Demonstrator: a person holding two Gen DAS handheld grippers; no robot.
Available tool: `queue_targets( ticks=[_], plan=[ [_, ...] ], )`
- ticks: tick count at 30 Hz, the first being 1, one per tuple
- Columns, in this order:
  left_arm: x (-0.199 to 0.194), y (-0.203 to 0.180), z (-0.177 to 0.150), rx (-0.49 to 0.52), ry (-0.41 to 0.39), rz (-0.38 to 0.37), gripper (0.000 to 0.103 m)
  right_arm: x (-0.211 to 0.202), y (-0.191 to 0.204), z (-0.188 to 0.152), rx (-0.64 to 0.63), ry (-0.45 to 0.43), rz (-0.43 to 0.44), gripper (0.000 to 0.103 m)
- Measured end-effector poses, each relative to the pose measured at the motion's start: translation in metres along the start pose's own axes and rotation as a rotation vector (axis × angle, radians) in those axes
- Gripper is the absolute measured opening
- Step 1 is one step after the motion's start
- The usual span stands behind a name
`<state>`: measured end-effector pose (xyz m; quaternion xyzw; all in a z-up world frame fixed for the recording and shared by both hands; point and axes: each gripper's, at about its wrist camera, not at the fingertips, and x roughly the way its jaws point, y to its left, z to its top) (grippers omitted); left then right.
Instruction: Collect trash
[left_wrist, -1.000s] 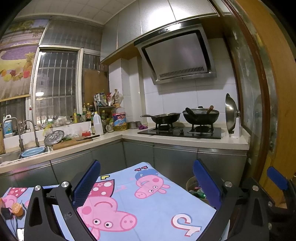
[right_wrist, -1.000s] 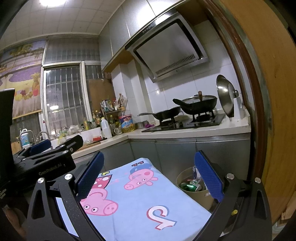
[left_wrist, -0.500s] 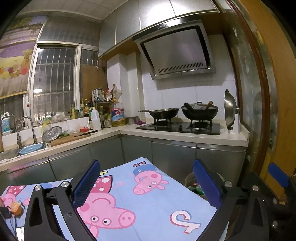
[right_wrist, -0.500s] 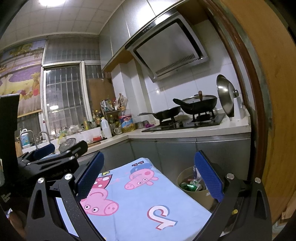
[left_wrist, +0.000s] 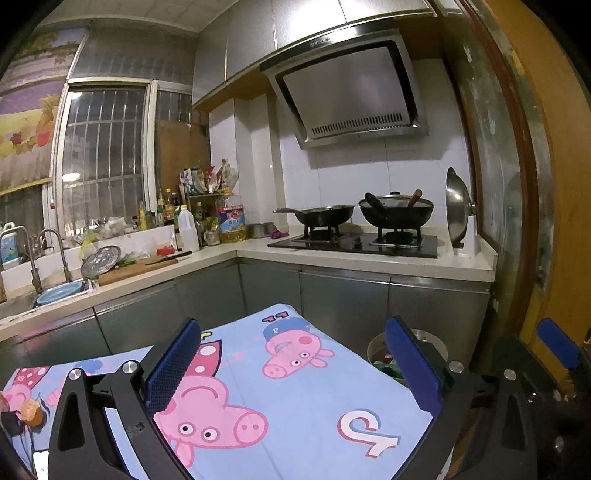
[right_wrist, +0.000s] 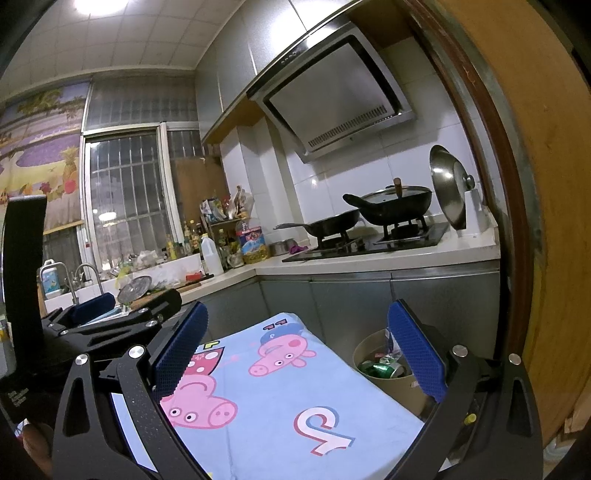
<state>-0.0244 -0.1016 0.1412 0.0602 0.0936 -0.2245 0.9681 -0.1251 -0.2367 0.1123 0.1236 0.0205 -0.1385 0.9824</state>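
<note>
Beside the table, cans are already binned (right_wrist: 384, 369) (bin part hidden) — both grippers, left (left_wrist: 295, 373) and right (right_wrist: 295, 354), are held wide open, empty.

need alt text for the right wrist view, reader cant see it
The open right gripper hovers empty over a table with a blue cartoon-pig cloth. A bin holding a green can stands beside it; the left gripper is at left, kitchen counter and stove behind.

A home kitchen: a range hood (left_wrist: 347, 88) hangs over a gas hob (left_wrist: 354, 240) carrying two black woks (left_wrist: 397, 212), and the bench (left_wrist: 369, 260) runs past crowded bottles (left_wrist: 188, 229) to what looks like a sink (left_wrist: 55, 291).
</note>
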Motion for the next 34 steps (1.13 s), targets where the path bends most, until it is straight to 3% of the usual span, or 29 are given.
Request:
queue_targets(
  ticks=[18,34],
  plan=[
    [0.009,0.010,-0.002,-0.006,0.024,0.005,0.099,0.002,-0.002,0.001,0.002,0.004,0.000,0.097],
    [0.011,0.011,-0.004,0.016,0.027,-0.040,0.099,0.001,-0.003,-0.003,0.002,0.011,0.003,0.097]
  ],
)
